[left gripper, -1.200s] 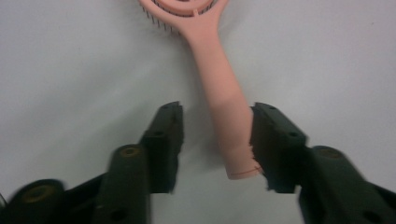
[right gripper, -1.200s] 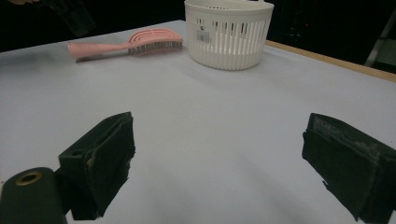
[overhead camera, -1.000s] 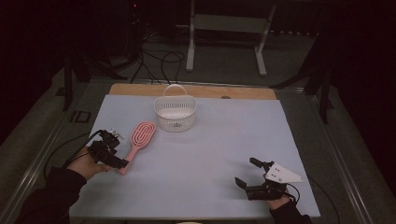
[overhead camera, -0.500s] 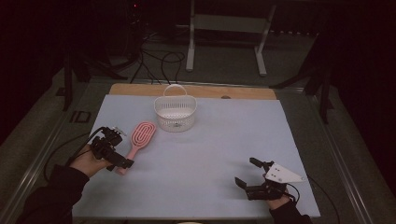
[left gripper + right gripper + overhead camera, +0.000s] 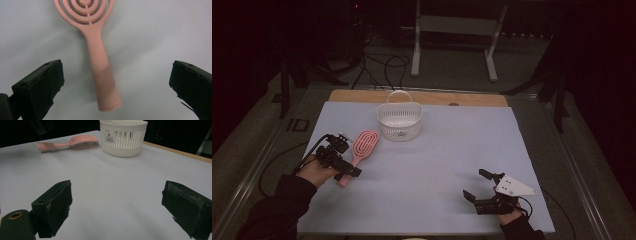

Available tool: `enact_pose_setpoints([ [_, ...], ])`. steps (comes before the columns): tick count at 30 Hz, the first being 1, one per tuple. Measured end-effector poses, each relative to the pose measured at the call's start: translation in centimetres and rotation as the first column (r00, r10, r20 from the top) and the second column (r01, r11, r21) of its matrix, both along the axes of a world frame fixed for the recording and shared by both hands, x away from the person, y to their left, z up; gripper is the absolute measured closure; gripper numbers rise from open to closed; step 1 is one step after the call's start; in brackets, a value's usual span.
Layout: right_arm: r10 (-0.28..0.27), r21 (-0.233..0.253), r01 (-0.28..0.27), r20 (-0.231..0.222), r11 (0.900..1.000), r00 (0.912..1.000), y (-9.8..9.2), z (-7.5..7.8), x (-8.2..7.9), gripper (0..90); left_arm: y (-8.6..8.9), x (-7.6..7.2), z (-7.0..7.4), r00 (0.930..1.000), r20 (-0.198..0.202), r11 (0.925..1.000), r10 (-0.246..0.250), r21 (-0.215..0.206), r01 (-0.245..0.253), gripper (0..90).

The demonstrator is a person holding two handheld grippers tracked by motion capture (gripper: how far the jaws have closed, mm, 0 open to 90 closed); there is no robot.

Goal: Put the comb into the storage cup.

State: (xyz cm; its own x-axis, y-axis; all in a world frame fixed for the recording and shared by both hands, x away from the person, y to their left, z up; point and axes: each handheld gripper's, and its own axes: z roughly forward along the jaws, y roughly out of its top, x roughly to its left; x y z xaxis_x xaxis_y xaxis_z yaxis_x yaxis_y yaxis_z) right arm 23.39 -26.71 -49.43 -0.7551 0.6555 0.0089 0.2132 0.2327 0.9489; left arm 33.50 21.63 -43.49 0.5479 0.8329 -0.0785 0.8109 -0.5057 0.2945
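A pink hairbrush (image 5: 361, 146) lies flat on the pale blue mat (image 5: 442, 150), its handle pointing toward the person's side. My left gripper (image 5: 345, 157) hovers over that handle, open. In the left gripper view the handle (image 5: 103, 80) lies between the two wide-apart jaws of the left gripper (image 5: 117, 71), touching neither. A white slatted basket (image 5: 399, 122) stands upright just beyond the brush. My right gripper (image 5: 475, 183) rests near the front right of the mat, open with nothing in it. From the right gripper (image 5: 117, 202), the brush (image 5: 67, 143) and the basket (image 5: 122, 137) lie far ahead.
A wooden strip (image 5: 422, 97) runs along the mat's far edge. Metal table rails (image 5: 262, 165) border the sides. Cables (image 5: 387, 65) and a stand's legs (image 5: 452, 45) lie on the dark floor beyond. Open mat stretches between the two grippers.
My left gripper has crept a little to the right, over the brush handle. The right gripper, brush and basket have stayed put.
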Motion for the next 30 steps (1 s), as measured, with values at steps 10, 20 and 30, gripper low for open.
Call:
enact_pose_setpoints([
  [10,0.001,-0.001,-0.001,-0.006,1.000,1.0000,0.0,0.0,0.0,9.1,-0.5,1.7,-0.7,0.9936,-0.050,0.9922,0.101,-0.068,-0.104,0.0],
  [20,0.003,-0.002,-0.003,-0.007,1.000,1.0000,0.0,-0.1,0.0,9.0,-0.3,2.7,-1.0,0.9907,-0.079,0.9890,0.111,-0.090,-0.118,0.1],
  [30,0.004,-0.002,-0.004,-0.003,1.000,1.0000,0.0,0.0,0.0,9.0,0.2,3.4,-2.0,0.9881,-0.099,0.9873,0.118,-0.095,-0.127,1.8],
])
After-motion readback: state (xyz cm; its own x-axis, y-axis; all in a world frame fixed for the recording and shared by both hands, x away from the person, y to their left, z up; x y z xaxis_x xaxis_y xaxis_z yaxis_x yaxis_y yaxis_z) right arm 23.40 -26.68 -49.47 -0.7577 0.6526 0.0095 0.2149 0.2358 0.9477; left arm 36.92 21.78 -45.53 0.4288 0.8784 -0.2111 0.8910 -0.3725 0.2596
